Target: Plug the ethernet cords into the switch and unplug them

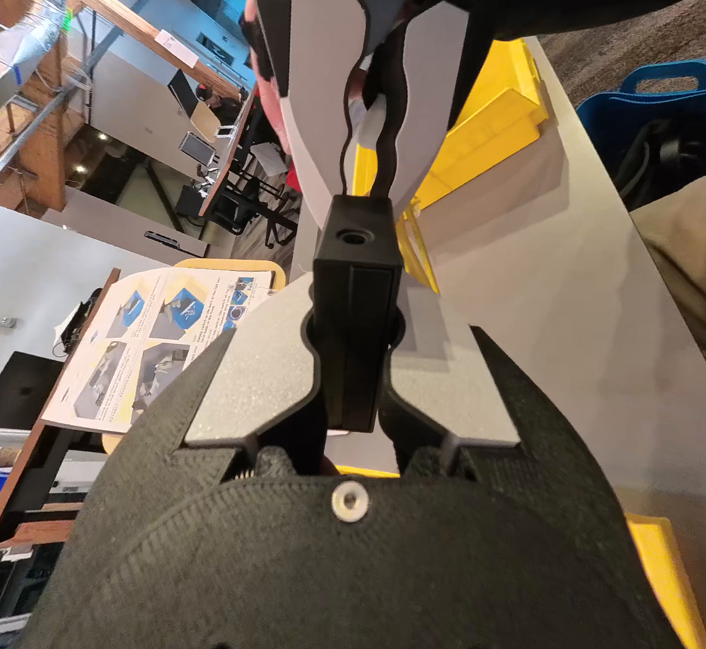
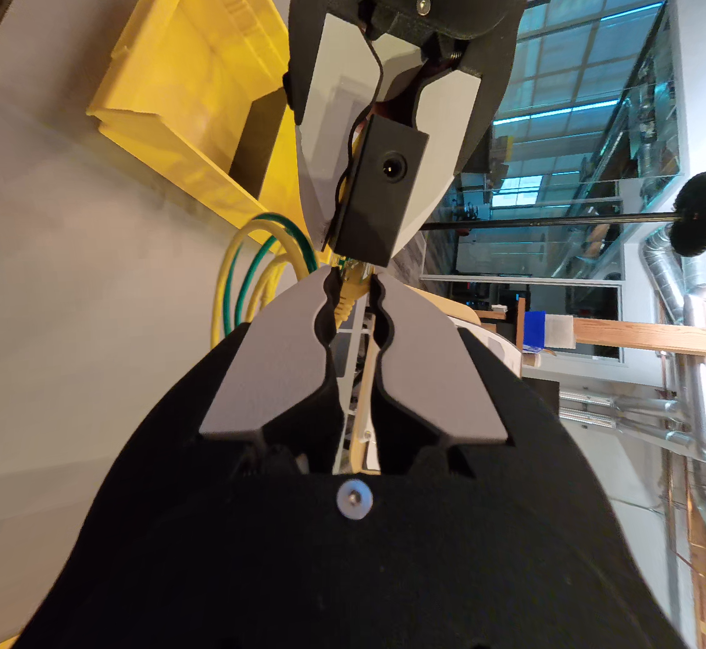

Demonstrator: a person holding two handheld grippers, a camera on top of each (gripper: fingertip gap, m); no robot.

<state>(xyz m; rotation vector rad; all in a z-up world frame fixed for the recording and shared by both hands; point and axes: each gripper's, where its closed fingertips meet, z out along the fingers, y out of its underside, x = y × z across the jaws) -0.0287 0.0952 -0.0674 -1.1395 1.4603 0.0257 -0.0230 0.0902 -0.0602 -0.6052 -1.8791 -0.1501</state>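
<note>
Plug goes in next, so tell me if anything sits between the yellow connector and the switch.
Nothing visible does: the yellow connector at the right gripper nearly meets the switch, held by the left gripper.

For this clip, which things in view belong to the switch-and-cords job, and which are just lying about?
Job in hand: black switch, clamped in the left claw; right claw; yellow plug at its tips; yellow cords; green cord.
Lying about: yellow bins; printed sheet; blue bag.
</note>
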